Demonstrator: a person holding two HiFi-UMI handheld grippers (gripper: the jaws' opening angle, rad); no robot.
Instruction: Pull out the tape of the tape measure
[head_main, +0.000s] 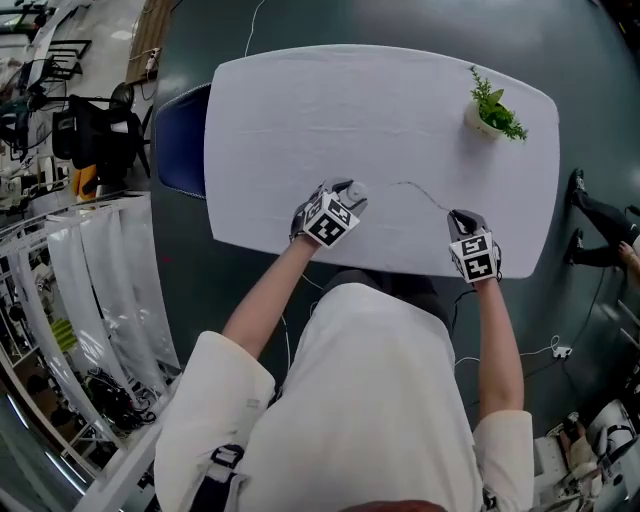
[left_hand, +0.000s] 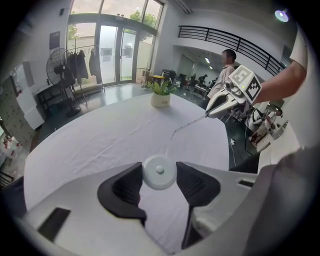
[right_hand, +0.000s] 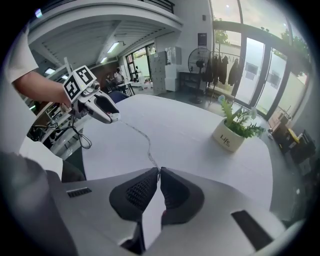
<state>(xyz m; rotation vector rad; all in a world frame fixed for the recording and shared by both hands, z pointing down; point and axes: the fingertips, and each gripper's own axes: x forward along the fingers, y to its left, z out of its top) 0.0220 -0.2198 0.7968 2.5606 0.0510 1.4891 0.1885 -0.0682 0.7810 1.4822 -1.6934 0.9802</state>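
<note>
Already the tape measure (left_hand: 159, 173), a small round white case with a raised button at its centre, sits clamped between the dark ribbed pads (left_hand: 125, 188) of the left gripper (head_main: 350, 193), whose jaws stand wide around its smooth rim. From the case a thin pale tape (right_hand: 144, 134) runs out ahead of that gripper, kinked and lying loose, to the right gripper (right_hand: 158, 172). That gripper's textured jaws are pinched almost together on the tape's end. By my reading a fair stretch is drawn out. What remains is at most to draw the grippers further apart, since the tape looks slack. Under both grippers lies the table (head_main: 300, 110), covered in matte white cloth with faint creases. Beyond the right gripper stands a leafy potted plant (right_hand: 232, 132).
</note>
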